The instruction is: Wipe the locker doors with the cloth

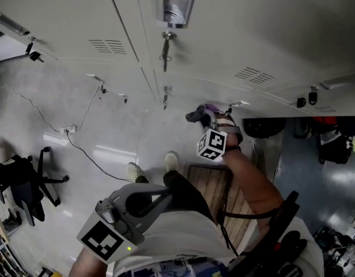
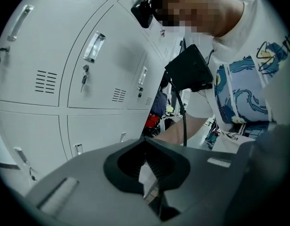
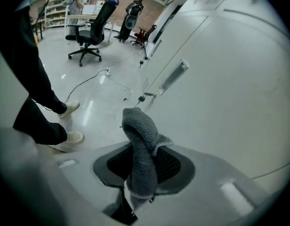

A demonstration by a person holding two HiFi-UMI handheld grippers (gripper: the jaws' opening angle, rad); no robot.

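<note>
The locker doors (image 3: 220,69) stand just beside my right tool (image 3: 144,167), which is clamped on the grey cloth (image 3: 138,128) (no contact with the panel visible), so wiping next requires pressing it flat, I judge; my left tool (image 2: 147,163) is closed on nothing.

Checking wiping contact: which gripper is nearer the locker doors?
Right. The right gripper, shut on the cloth, is up close beside the locker doors. The left gripper holds nothing and sits back by the person's torso, well away from them.
</note>
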